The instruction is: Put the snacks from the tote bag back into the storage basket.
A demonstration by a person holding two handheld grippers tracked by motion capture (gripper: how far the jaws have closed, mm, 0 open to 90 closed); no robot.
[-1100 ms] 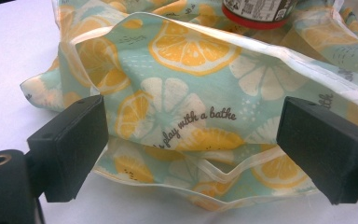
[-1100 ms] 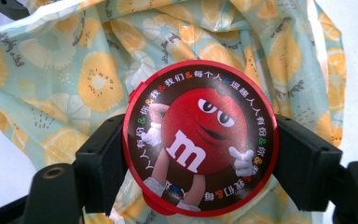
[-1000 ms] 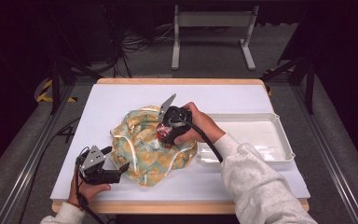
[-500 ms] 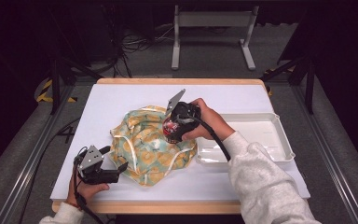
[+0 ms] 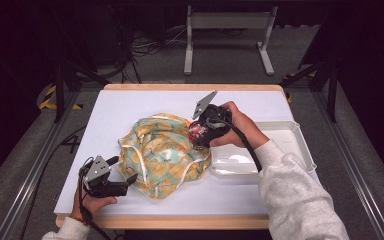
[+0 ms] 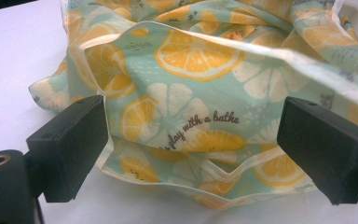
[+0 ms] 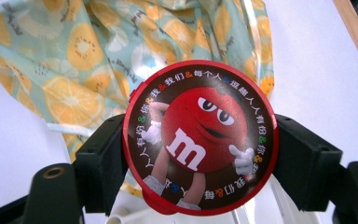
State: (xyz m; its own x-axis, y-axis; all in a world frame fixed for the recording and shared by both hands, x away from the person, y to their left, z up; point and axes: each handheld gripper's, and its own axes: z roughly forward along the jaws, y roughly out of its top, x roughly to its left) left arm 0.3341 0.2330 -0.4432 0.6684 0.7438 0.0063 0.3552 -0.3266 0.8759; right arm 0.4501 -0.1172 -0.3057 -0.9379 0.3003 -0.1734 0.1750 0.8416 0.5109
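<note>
The right hand-held gripper (image 7: 200, 154) clamps a round red candy tin (image 7: 199, 137); the crumpled lemon-print plastic bag (image 5: 162, 152) lies just beyond it, before the wide-open left hand-held gripper (image 6: 193, 149).

The right gripper (image 5: 200, 134), clamped on the red round tin (image 7: 199, 135), now sits farther right and slightly farther from the person than a second ago: it was over the middle of the citrus-print bag (image 5: 162, 152); it is now at the bag's right edge, next to the white tray (image 5: 300, 145). The grey plate on the gripper now points up and away. The right hand (image 5: 240, 127) has shifted with it.
</note>
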